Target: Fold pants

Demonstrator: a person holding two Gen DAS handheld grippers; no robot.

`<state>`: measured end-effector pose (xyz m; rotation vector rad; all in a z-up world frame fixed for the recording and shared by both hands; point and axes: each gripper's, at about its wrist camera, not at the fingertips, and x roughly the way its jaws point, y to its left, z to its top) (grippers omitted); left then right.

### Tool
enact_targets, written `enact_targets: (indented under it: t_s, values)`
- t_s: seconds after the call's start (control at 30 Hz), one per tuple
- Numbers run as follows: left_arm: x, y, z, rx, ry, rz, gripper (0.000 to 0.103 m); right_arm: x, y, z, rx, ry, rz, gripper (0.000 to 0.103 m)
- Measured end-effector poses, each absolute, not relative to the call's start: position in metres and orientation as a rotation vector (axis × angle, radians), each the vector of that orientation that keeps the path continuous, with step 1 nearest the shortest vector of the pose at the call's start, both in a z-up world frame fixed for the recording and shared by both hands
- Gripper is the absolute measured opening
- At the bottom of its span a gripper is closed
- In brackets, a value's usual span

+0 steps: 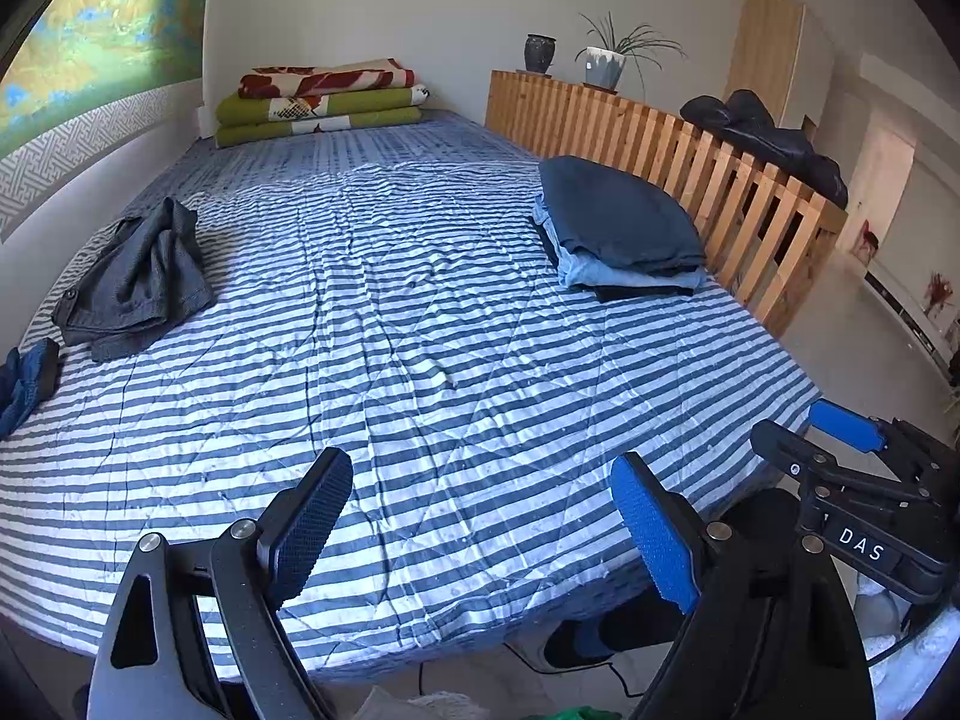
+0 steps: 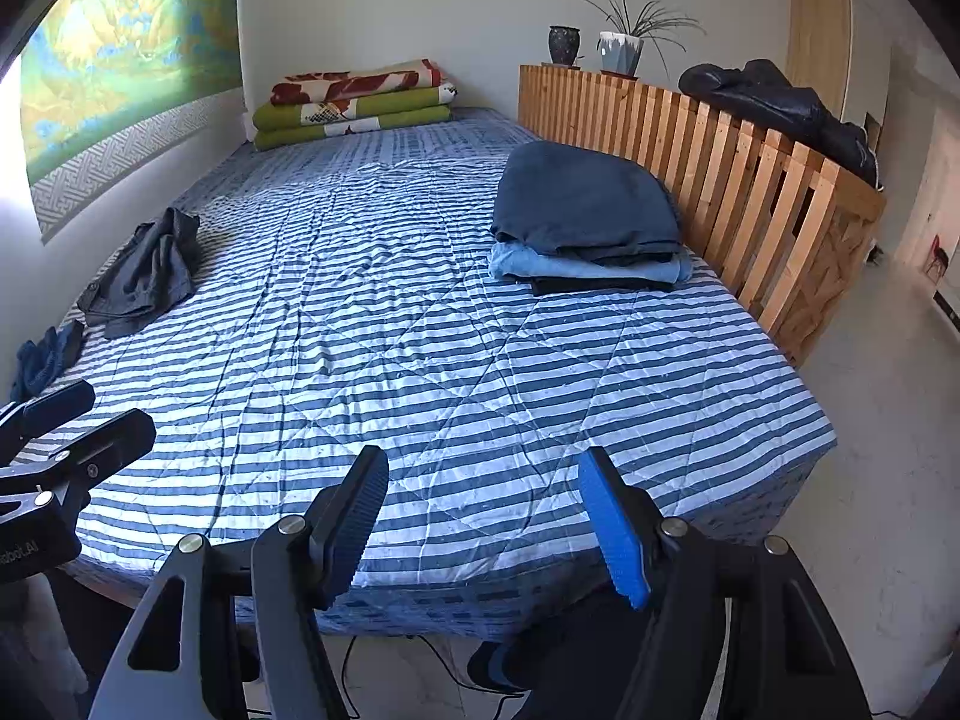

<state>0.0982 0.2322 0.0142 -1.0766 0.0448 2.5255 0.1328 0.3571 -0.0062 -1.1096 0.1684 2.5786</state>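
Both grippers hang at the near edge of the bed (image 1: 420,330), jaws wide apart and holding nothing. The crumpled grey pants (image 1: 135,276) lie far up and to the left, near the wall, their length running roughly away from the viewer. The left gripper (image 1: 480,516) is the nearer one; the right gripper (image 2: 486,516) sits closer to the folded stack (image 2: 588,222) on the right

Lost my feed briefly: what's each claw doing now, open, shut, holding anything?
Left claw: open, empty, above the blue-and-white striped quilted bedspread.
Right claw: open, empty, above the same bedspread.
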Motion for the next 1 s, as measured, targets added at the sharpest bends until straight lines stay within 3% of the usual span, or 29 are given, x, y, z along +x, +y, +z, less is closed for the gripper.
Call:
enact_targets:
  t_s: [1.0]
  values:
    - [0.088,0.265,0.005,-1.097,0.115,2.483,0.09,0.127,0.374,-0.016,-1.132,0.179,2.561,0.062]
